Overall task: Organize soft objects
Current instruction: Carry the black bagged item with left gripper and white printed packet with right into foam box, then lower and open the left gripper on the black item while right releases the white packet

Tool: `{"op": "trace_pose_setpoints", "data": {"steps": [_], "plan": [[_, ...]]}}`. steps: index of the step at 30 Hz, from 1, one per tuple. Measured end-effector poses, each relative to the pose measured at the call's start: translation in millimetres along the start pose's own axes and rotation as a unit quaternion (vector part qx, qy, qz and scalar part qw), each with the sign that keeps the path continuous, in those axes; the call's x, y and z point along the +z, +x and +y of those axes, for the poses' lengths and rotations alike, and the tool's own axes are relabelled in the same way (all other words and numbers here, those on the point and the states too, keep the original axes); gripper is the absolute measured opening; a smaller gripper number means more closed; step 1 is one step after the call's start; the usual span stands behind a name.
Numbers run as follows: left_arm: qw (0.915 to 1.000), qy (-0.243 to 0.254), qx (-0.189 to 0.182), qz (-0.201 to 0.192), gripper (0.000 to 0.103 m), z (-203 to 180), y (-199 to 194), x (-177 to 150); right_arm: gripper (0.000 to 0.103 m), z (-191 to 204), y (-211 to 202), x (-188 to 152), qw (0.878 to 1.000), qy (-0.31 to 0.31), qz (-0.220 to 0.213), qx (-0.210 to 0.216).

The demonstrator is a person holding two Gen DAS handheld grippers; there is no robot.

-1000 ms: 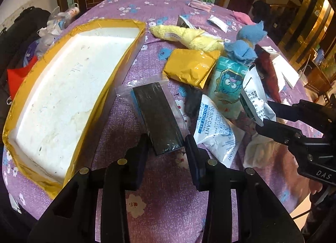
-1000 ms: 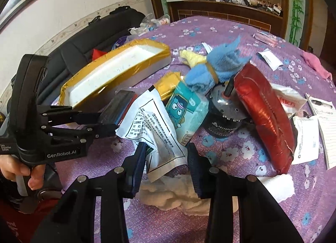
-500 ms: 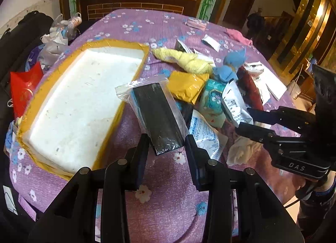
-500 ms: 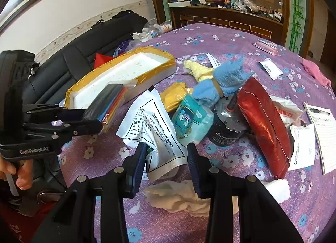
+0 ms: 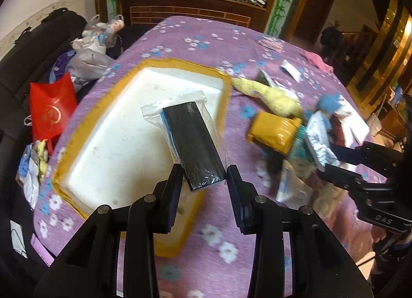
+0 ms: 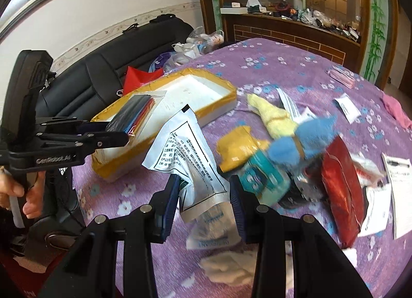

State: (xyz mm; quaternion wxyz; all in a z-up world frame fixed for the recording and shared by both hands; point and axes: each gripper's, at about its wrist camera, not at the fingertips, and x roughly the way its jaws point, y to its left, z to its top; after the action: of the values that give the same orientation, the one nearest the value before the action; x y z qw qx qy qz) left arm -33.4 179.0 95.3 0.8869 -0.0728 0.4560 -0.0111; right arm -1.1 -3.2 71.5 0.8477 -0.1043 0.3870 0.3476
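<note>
My left gripper (image 5: 204, 182) is shut on a black flat pack in a clear plastic bag (image 5: 190, 143), held in the air over the white foam tray (image 5: 224, 92) with its yellow taped rim. In the right wrist view the same left gripper (image 6: 110, 135) holds that pack (image 6: 139, 110) above the tray (image 6: 206, 76). My right gripper (image 6: 204, 189) is shut on the lower end of a white printed pouch (image 6: 185, 148), lifted off the purple cloth. The left wrist view shows the right gripper (image 5: 334, 161) with that pouch (image 5: 319, 141).
A pile lies right of the tray: yellow towel roll (image 5: 267, 97), yellow packet (image 5: 273, 130), blue towel (image 6: 303, 141), teal pack (image 6: 260, 182), red pouch (image 6: 340, 187), desiccant sachet (image 5: 293, 187), white cotton wad (image 6: 226, 267). Papers (image 6: 399, 189) sit far right. A red bag (image 5: 51, 110) stands off the table's left edge.
The left gripper has risen and carried the black pack leftward from the cloth to above the tray. The right gripper has lifted the white pouch higher off the pile.
</note>
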Motion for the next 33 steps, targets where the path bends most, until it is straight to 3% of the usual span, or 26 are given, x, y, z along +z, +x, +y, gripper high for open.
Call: {"op": "trace_pose_setpoints", "data": {"steps": [9, 17, 33], "plan": [[0.9995, -0.025, 0.018, 0.006, 0.035, 50.0, 24.3, 31.3, 0.039, 9.6, 34.7, 52.6, 1.000, -0.003, 0.013, 0.000], [0.9990, -0.033, 0.024, 0.019, 0.035, 69.6, 56.1, 54.2, 0.039, 12.6, 90.6, 102.1, 0.999, 0.004, 0.043, 0.001], [0.9984, -0.036, 0.016, 0.040, 0.035, 85.8, 102.6, 64.5, 0.039, 6.5, 171.8, 121.4, 0.994, 0.026, 0.108, -0.007]]}}
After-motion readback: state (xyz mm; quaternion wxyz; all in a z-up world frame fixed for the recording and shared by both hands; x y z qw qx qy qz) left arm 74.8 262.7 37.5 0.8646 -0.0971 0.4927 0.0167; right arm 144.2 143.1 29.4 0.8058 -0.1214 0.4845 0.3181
